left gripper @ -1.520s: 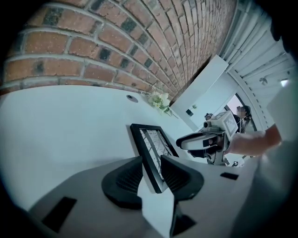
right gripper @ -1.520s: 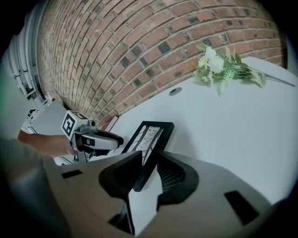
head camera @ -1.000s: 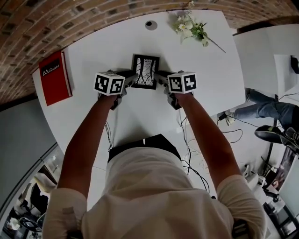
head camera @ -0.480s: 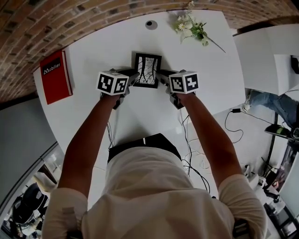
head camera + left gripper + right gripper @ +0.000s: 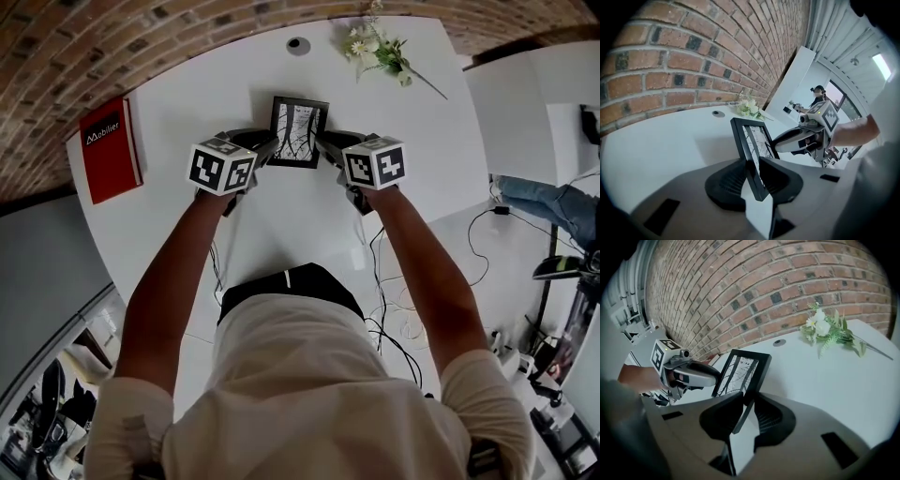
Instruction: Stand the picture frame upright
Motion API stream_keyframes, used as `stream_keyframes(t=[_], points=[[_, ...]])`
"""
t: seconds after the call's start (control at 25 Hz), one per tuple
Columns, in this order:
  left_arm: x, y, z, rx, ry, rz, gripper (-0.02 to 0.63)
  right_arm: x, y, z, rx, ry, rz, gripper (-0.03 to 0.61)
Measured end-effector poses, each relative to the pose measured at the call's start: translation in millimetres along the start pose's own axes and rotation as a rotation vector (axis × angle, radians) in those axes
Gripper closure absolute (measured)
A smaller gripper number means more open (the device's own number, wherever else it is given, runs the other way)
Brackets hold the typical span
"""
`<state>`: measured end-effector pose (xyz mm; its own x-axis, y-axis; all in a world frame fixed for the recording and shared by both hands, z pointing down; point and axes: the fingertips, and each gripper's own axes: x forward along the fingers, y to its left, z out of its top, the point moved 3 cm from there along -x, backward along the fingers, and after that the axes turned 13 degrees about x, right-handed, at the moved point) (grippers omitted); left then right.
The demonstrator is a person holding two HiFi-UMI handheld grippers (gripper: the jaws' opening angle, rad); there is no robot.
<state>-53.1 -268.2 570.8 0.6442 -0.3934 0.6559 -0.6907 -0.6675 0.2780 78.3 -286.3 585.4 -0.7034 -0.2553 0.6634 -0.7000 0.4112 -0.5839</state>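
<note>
The black picture frame with a tree print is held between my two grippers near the middle of the white table, its top edge raised off the surface. My left gripper has its jaws closing on the frame's left edge, and the pads touch both faces. My right gripper is shut on the frame's right edge. In the left gripper view, the left gripper shows the frame tilted steeply between the pads. In the right gripper view, the right gripper pinches the frame's lower corner.
A red book lies at the table's left edge. A sprig of white flowers lies at the far right, beside a round cable hole. A brick wall runs behind the table. Cables hang at the near edge.
The frame and both grippers have moved a little away from me, and the frame's top edge has come up. The left jaws have narrowed onto the frame.
</note>
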Motion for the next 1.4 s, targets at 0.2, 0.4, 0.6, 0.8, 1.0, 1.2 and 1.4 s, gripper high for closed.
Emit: stream_keyframes(t=[0.2, 0.4, 0.6, 0.8, 1.0, 1.2, 1.4], points=[[-12.0, -9.2, 13.1, 0.038, -0.028, 0.019, 0.535, -18.6, 11.3, 6.7, -0.044, -0.047, 0.007, 0.502], [-25.4, -17.4, 26.5, 0.094, -0.039, 0.039, 0.537, -34.9, 23.8, 17.7, -0.129, -0.088, 0.004, 0.505], [-40.0, -25.0, 44.4, 0.16, -0.045, 0.065, 0.537, -55.7, 39.5, 30.9, -0.212, -0.144, -0.004, 0.511], [-53.3, -26.0, 65.7, 0.22, -0.053, 0.101, 0.537, -72.2, 53.6, 45.3, -0.285, -0.198, 0.001, 0.519], [-61.8, -29.6, 82.6, 0.25, -0.075, 0.115, 0.54, -83.3, 58.7, 53.9, -0.327, -0.232, -0.015, 0.525], [-59.9, -33.3, 89.5, 0.281, -0.073, 0.112, 0.552, -91.6, 56.5, 62.7, -0.359, -0.258, -0.038, 0.529], [-54.5, -30.3, 95.7, 0.292, -0.073, 0.116, 0.554, -93.6, 52.5, 69.2, -0.393, -0.271, -0.062, 0.531]])
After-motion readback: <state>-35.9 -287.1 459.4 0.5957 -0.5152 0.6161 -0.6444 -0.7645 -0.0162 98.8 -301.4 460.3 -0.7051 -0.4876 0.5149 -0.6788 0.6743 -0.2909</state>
